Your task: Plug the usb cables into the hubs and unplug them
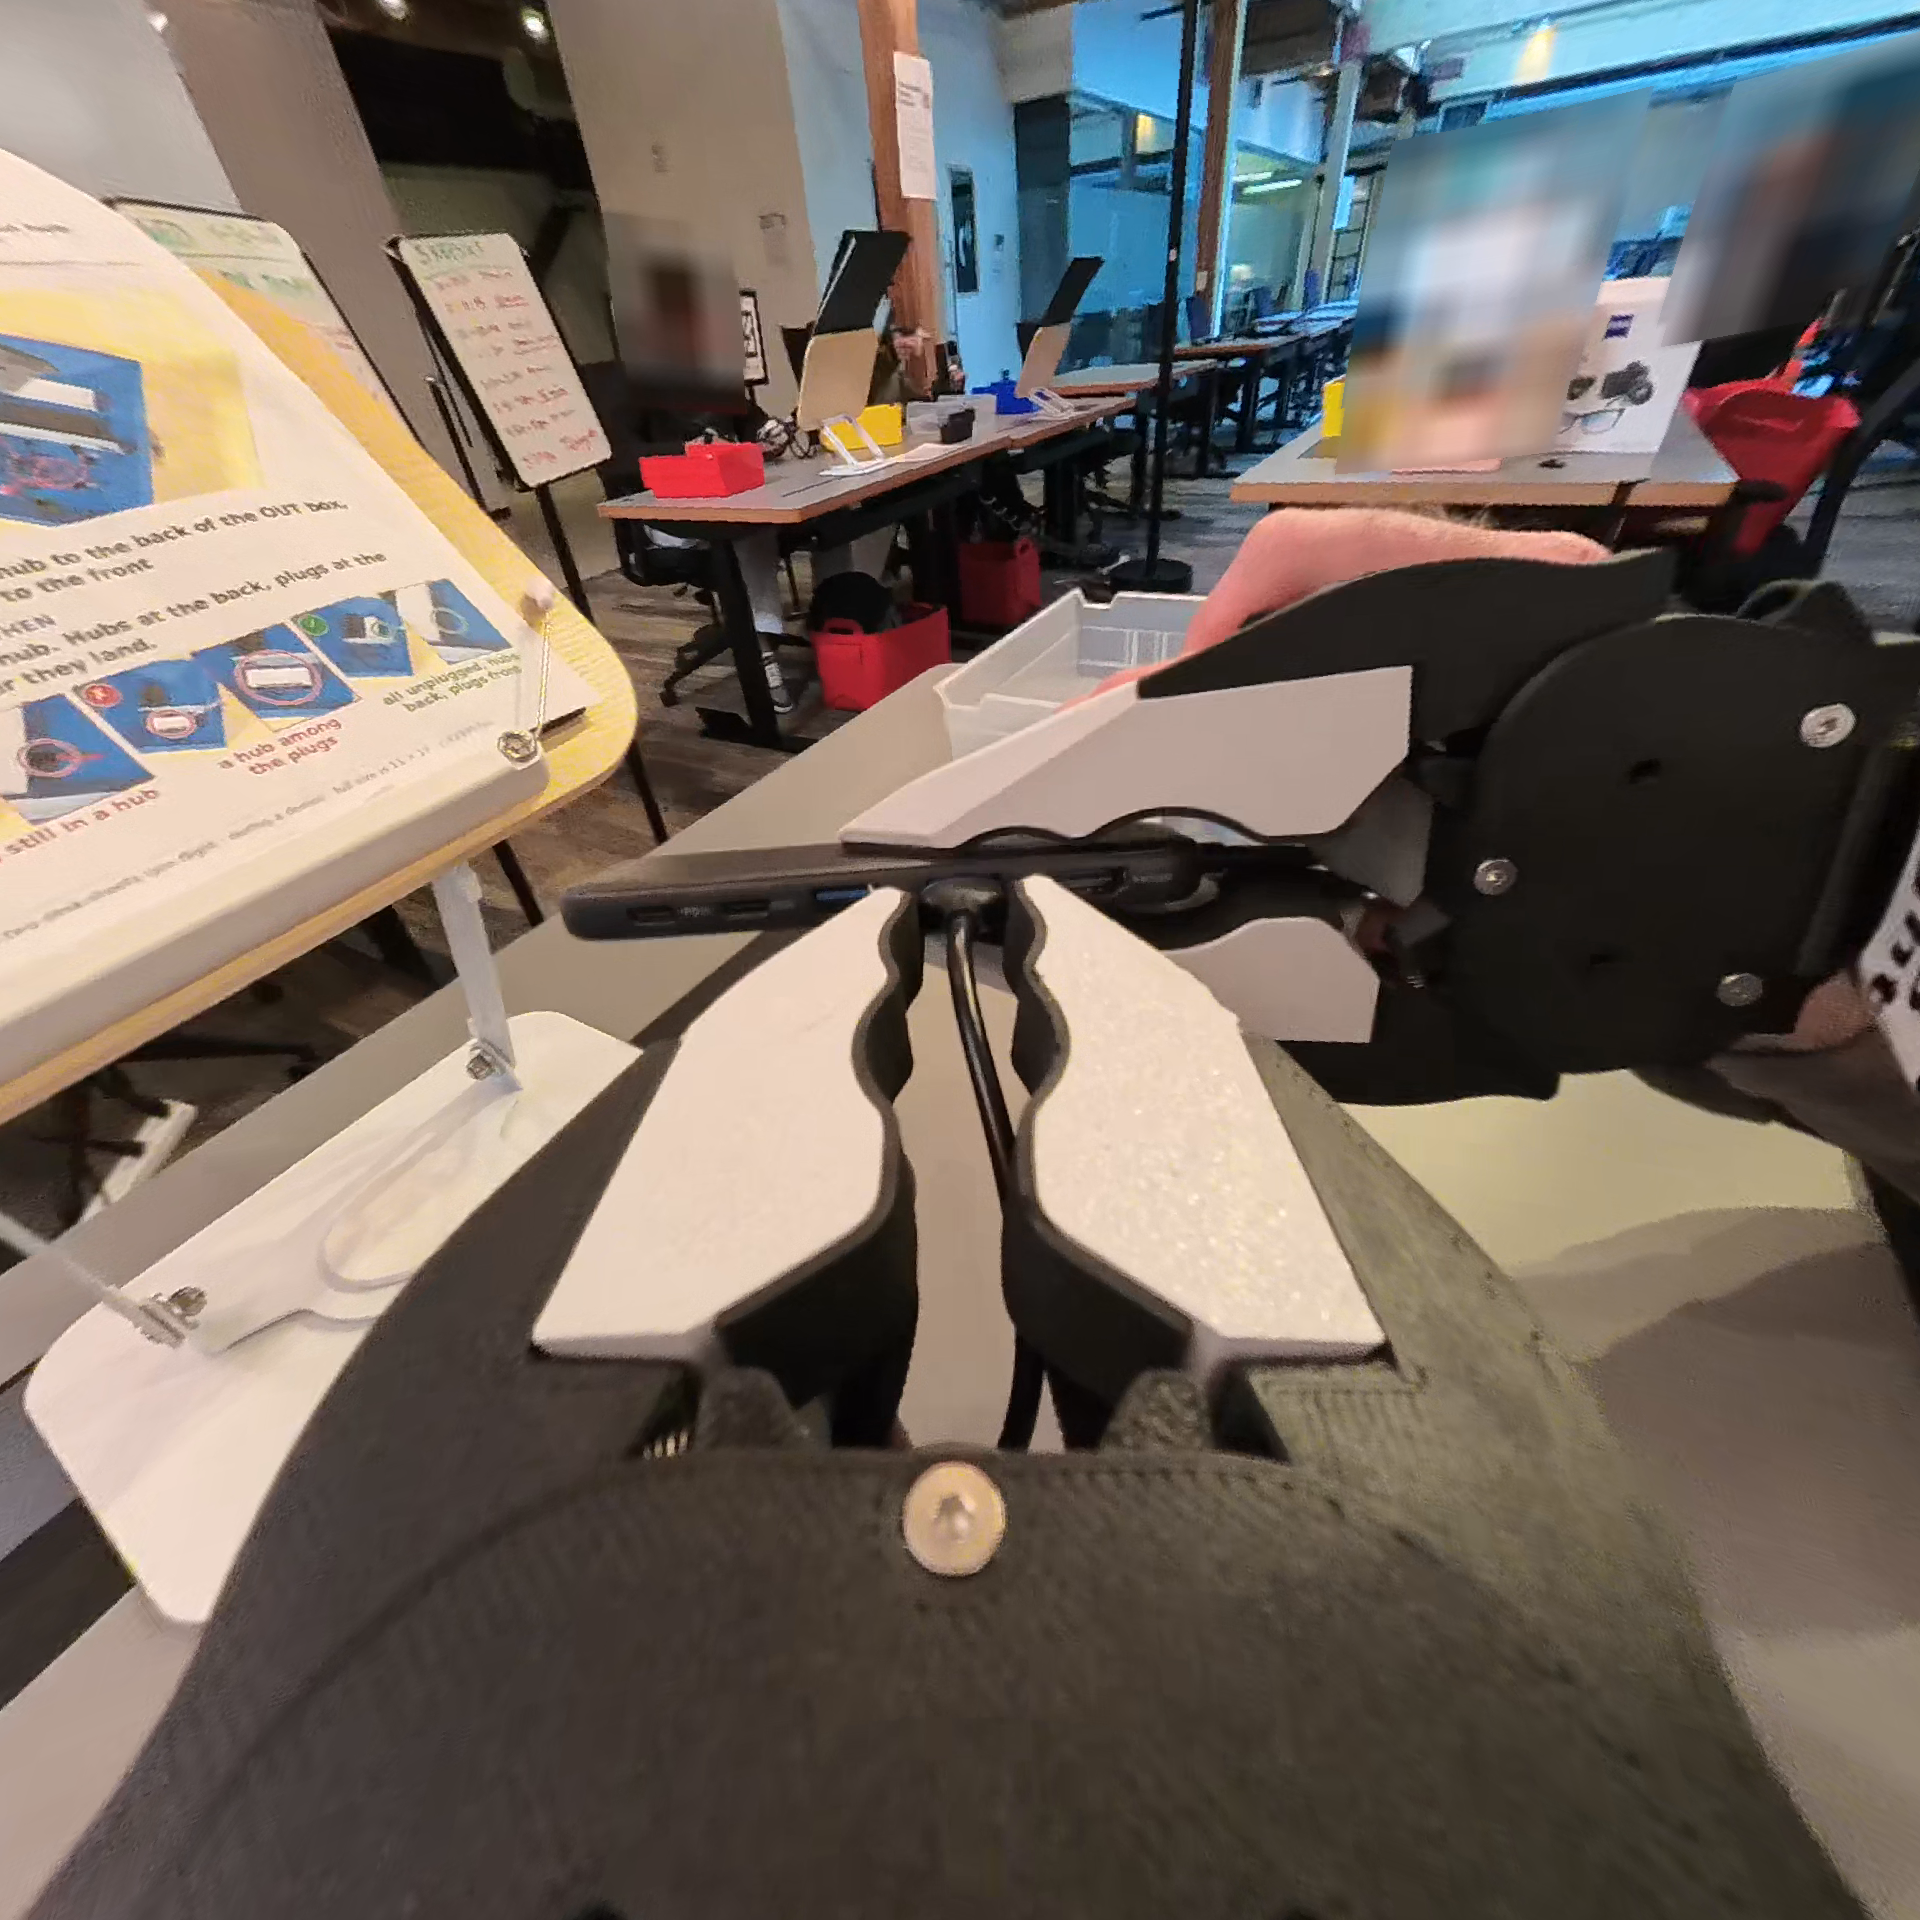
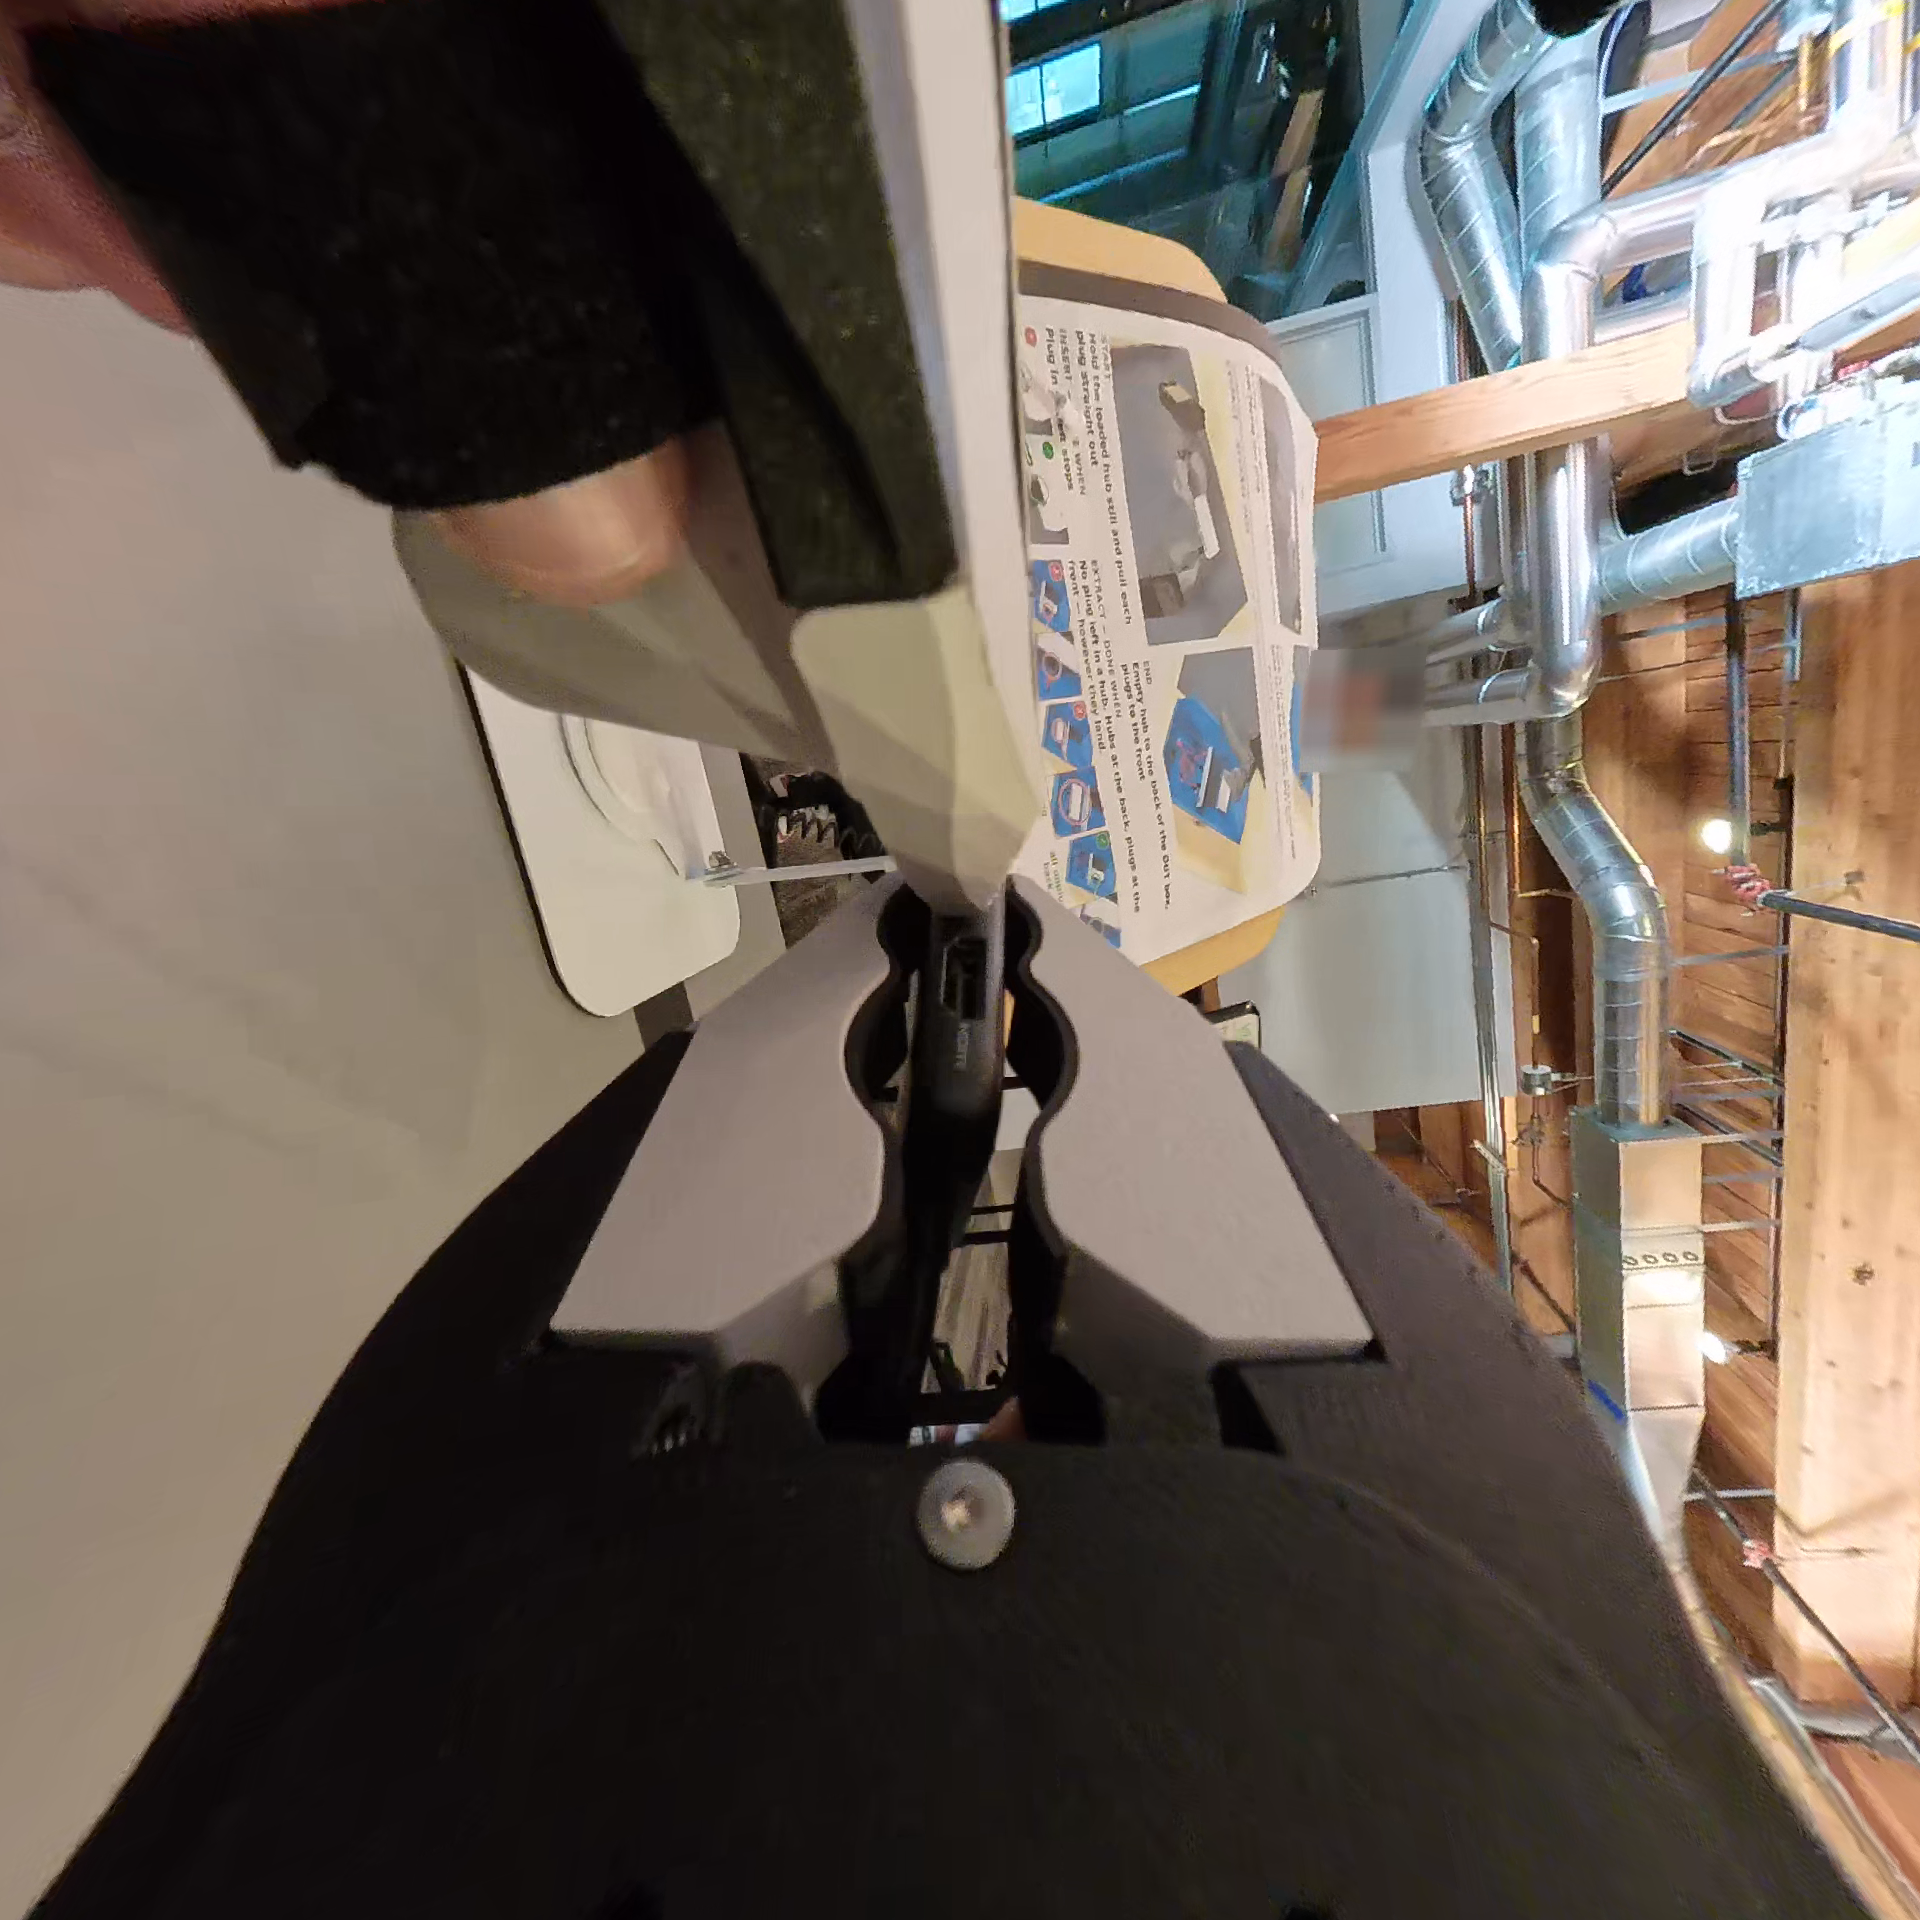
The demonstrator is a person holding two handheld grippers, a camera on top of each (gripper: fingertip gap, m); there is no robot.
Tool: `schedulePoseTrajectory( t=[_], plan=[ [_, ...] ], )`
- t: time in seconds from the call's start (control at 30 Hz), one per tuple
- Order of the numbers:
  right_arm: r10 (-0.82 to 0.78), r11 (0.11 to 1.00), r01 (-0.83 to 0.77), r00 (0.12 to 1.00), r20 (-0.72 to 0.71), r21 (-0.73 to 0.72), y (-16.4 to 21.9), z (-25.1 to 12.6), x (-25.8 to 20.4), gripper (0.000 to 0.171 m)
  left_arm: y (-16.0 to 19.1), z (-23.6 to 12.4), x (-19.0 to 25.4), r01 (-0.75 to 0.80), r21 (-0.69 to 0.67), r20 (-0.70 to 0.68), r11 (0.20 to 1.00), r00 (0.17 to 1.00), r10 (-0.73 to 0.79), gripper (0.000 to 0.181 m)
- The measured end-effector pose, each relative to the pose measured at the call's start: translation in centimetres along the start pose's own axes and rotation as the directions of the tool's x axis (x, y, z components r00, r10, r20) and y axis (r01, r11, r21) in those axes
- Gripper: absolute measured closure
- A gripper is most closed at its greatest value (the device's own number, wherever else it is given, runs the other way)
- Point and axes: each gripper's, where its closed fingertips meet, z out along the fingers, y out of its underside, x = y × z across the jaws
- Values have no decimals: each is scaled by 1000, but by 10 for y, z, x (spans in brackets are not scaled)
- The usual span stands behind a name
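A slim dark USB hub [image 1: 727,902] is held level in the air above the table by my right gripper [image 1: 1101,883], which comes in from the right and is shut on it. My left gripper [image 1: 961,904] is shut on a black USB plug [image 1: 961,889] that meets a port on the hub's near edge. Its black cable [image 1: 982,1049] runs back between my fingers. In the right wrist view my right gripper [image 2: 961,935] clamps the hub [image 2: 961,1029] edge-on, and the left gripper [image 2: 935,842] reaches in from the upper left. How deep the plug sits is hidden.
A tilted instruction board [image 1: 260,623] on a white base [image 1: 312,1299] stands at the left of the grey table [image 1: 1662,1195]. A grey tray [image 1: 1060,665] sits at the table's far edge. A hand [image 1: 1351,561] holds the right gripper. Desks with coloured bins stand beyond. Both grippers' tips are close together, under 4 cm apart.
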Motion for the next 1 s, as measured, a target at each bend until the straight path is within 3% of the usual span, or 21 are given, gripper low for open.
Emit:
schedulePoseTrajectory(
  t=[0.3, 0.43, 1.0],
  plan=[
    [-4, 1000, 4, 999, -37, 8, 0, -1, 6, 163, -4, 0, 2, 31, 28, -33, 999, 999, -30, 166],
    [-1, 1000, 1, 1000, -20, -14, 1, -1, 4, 162, -7, 0, 0, -29, 41, 21, 999, 999, 28, 164],
    [45, 999, -44, 999, -25, 31, 2, 3, 2, 162, -2, 3, -1, 19, 18, 74, 1000, 997, -20, 166]
  ],
)
